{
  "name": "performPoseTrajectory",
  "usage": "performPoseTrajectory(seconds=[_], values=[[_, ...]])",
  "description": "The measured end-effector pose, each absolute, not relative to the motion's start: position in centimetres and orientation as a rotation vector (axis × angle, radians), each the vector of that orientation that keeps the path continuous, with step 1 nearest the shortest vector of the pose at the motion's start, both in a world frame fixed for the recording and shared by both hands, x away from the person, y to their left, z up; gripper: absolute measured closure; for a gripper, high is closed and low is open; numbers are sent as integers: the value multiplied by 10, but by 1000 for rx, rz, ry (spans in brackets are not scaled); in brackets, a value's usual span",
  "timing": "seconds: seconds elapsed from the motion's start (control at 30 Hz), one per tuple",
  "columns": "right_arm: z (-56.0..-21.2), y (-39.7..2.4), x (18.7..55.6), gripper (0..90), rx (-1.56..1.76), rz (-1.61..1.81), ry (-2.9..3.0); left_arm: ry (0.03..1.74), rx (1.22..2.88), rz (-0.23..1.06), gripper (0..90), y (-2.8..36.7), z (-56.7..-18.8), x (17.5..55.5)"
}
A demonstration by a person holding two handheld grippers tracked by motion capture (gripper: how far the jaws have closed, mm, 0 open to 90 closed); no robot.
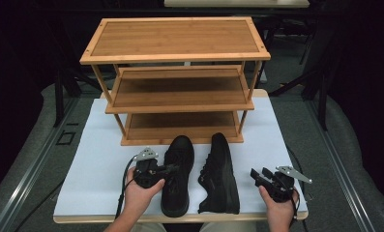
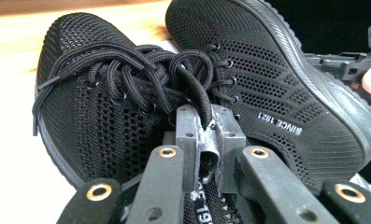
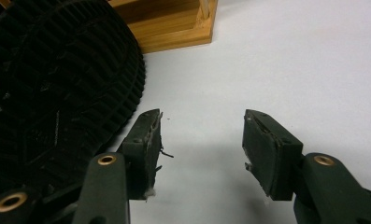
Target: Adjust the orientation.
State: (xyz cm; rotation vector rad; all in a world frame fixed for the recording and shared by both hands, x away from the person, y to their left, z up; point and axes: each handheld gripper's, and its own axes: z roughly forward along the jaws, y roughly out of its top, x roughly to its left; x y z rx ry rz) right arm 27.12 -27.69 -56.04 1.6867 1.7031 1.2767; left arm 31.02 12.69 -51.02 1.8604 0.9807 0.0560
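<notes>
Left gripper (image 2: 205, 140) is pinched on the tongue and collar edge of the left black sneaker (image 1: 176, 174), a lace loop (image 2: 192, 88) draped over the pads. That sneaker stands upright on the white worktop (image 1: 97, 145), just in front of the bamboo shoe rack (image 1: 175, 77). Right black sneaker (image 1: 219, 174) lies tipped on its side beside it, sole towards the right gripper (image 3: 202, 149), which is spread wide, nothing between, resting on the worktop near the sole.

Two shoes (image 1: 199, 174) before the rack (image 1: 177, 77)
</notes>
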Motion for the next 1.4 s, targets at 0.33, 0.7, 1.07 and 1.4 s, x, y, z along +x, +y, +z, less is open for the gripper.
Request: performPoseTrajectory(seconds=[0.33,0.7,1.07,1.4], values=[[-560,-278,271,467,1698,1273,1710,961,1946,88,846,133,-496,312],[-561,-278,271,467,1700,1288,1697,974,1978,173,848,151,-476,313],[-560,-279,270,466,1701,1291,1691,986,1990,216,848,176,-465,309],[-561,-279,270,465,1704,1293,1689,991,2063,232,848,199,-464,314]])
